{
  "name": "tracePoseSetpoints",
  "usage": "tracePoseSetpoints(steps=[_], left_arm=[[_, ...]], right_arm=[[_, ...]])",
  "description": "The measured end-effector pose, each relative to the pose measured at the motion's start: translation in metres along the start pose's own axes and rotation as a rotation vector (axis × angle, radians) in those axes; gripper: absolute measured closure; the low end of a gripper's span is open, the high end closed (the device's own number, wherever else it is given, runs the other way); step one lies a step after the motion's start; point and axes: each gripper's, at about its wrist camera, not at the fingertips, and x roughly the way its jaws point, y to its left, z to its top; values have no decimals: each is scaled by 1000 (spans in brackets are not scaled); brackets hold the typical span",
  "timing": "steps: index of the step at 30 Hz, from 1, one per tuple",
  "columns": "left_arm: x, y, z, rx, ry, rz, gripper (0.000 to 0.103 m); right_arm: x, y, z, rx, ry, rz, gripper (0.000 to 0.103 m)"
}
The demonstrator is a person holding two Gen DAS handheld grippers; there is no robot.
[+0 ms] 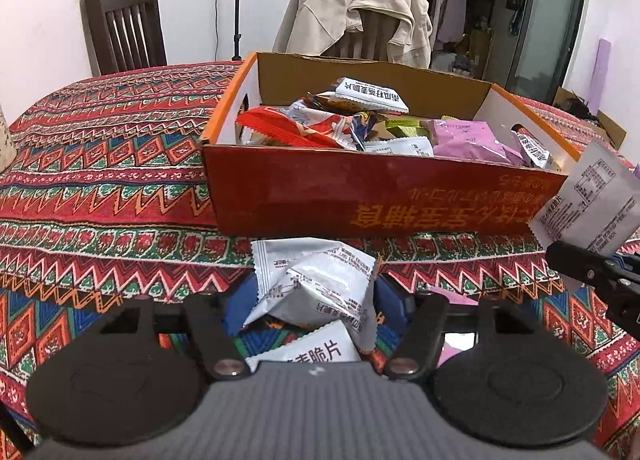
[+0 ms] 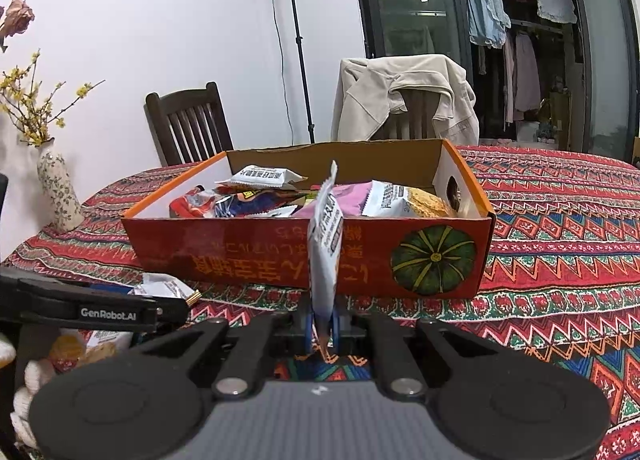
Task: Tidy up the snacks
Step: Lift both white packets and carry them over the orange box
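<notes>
- Right now your right gripper (image 2: 322,330) is clamped on the bottom edge of a white snack packet (image 2: 326,244), which stands upright and edge-on just before the near wall of the box (image 2: 248,252).
- Your left gripper (image 1: 308,300) has its blue pads either side of a crumpled white packet (image 1: 316,280) on the tablecloth (image 1: 100,179); no earlier picture is given, and you cannot tell from this view whether the pads press on it or only flank it.
- A second white packet (image 1: 304,352) lies under the crumpled one, closer to the gripper's body.
- The orange-rimmed cardboard box sits toward the middle of the table, already holding mixed snacks: a red packet (image 1: 288,127) by its left wall, a pink packet (image 1: 468,139) toward its right, a white one (image 1: 372,95) propped near the far wall.
- Beyond the table's far edge stand a dark wooden chair (image 2: 188,123) and another chair draped with a beige jacket (image 2: 404,95).
- A patterned vase (image 2: 60,191) with yellow-flowered twigs stands at the table's left edge.
</notes>
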Motion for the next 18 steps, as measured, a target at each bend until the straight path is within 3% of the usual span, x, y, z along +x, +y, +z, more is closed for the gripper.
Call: tracePoseSetpoints(steps=[5,18], left_arm=[[-9,2,-6,-2,-13,7,40],[-51,-4,-13,11,-146,4,41]], right_arm=[[-2,2,0,-11,-11,-2,94],[-14,7,-1,-40,-62,13,94]])
